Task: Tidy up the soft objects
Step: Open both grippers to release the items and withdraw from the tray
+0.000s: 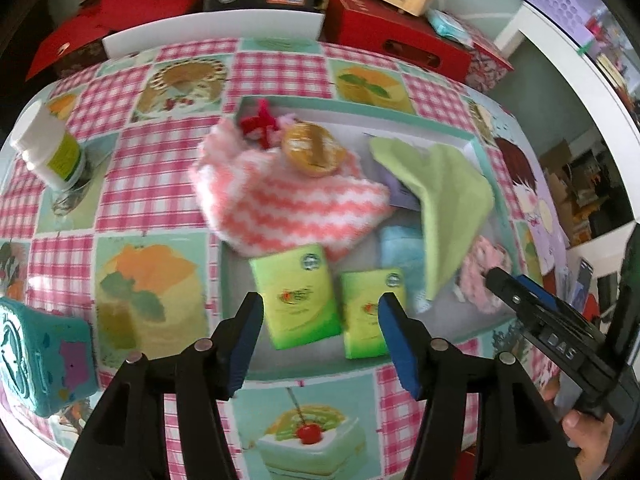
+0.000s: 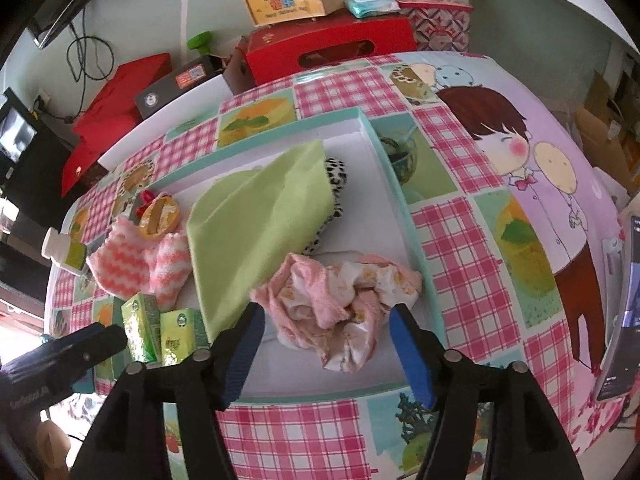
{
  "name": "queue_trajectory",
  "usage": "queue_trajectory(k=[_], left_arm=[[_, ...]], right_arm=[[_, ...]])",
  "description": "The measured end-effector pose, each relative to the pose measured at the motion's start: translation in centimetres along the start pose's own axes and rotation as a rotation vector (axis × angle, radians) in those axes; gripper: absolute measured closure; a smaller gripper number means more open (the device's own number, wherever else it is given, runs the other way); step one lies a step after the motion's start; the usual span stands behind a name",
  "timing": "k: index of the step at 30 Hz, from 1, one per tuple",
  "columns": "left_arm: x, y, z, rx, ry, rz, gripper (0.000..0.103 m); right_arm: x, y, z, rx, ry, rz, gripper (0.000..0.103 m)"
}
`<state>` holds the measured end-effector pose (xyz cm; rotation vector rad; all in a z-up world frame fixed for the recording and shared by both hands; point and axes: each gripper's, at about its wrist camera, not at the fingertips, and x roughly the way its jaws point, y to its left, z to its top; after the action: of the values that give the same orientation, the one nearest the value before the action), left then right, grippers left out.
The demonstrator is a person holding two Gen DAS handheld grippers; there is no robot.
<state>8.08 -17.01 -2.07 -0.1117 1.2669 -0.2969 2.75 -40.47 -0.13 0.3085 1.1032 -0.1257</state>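
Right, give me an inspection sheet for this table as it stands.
Surface: checked tablecloth; shallow teal-rimmed tray on it.
Job's things: green cloth, pink zigzag cloth, crumpled pink cloth, two green tissue packs in the tray.
Clutter: white bottle, teal box.
Grippers: left gripper and right gripper open, holding nothing.
Cables: black cable on the wall.
Surroundings: red boxes behind the table.

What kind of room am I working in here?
Probably a home, a dining or living area used for storage: a table under a cartoon cake-print tablecloth, stacked red gift boxes behind it, and cardboard cartons piled off to the side.
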Motion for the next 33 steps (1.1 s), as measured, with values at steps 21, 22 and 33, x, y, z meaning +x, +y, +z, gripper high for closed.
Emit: queue_trajectory(k=[21,22,33], left_arm=[[0.2,8.3,-0.9,-0.147,-0.082,0.148,0.008],[0.2,8.6,-1.0,-0.151,-0.08,0.147,0.008],[-0.8,8.5,-1.1,-0.14,-0.096,0.161,0.007]], right_arm=[[0.1,3.8,-0.4,-0.124,-0.019,-0.018,0.0],[0.2,3.9,-0.5,-0.129,-0.016,-0.018,0.0],[0.0,6.0,-1.0,-0.168,-0.019,-0.024,0.0]])
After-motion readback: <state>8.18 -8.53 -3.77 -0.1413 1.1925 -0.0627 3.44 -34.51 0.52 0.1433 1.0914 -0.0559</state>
